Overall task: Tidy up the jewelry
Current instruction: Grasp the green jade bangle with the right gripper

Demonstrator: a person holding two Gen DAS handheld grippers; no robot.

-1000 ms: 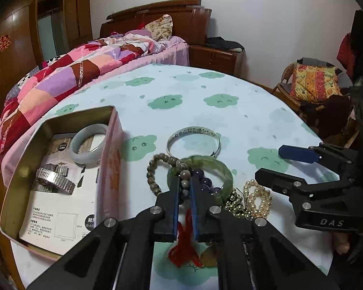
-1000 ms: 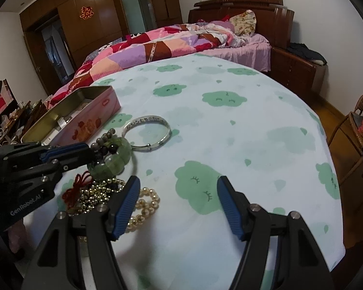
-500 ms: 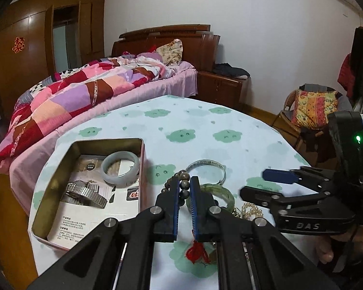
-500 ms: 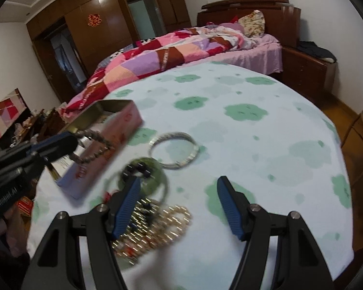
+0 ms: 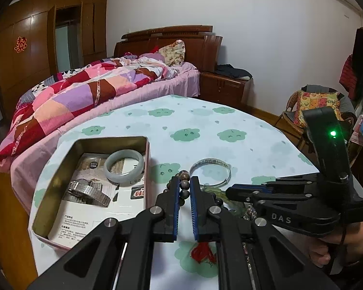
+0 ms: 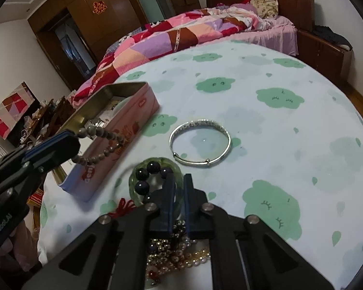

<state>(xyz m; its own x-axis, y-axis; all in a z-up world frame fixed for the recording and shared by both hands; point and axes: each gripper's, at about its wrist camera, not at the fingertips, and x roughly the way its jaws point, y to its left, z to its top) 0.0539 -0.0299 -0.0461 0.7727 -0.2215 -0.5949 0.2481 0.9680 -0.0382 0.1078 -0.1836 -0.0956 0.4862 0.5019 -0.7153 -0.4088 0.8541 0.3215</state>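
Observation:
My left gripper (image 5: 183, 188) is shut on a brown bead bracelet (image 5: 184, 185) and holds it lifted beside the pink tin (image 5: 94, 142); the bracelet hangs from it in the right wrist view (image 6: 101, 145). The tin holds a pale jade bangle (image 5: 124, 166) and a metal watch (image 5: 88, 192). My right gripper (image 6: 179, 188) is shut on a green jade bangle (image 6: 142, 169) that lies with dark beads (image 6: 147, 172) on the table. A silver bangle (image 6: 199, 143) lies on the cloth past it.
Pearl and gold bead strands (image 6: 181, 256) and a red tassel (image 6: 123, 205) lie under my right gripper. The round table has a cloud-print cloth (image 6: 278, 120). A bed (image 5: 96, 89) stands behind, a chair (image 5: 319, 106) at the right.
My left gripper has lifted the brown bead bracelet off the pile and carried it toward the tin. My right gripper, open before, has closed on the green bangle.

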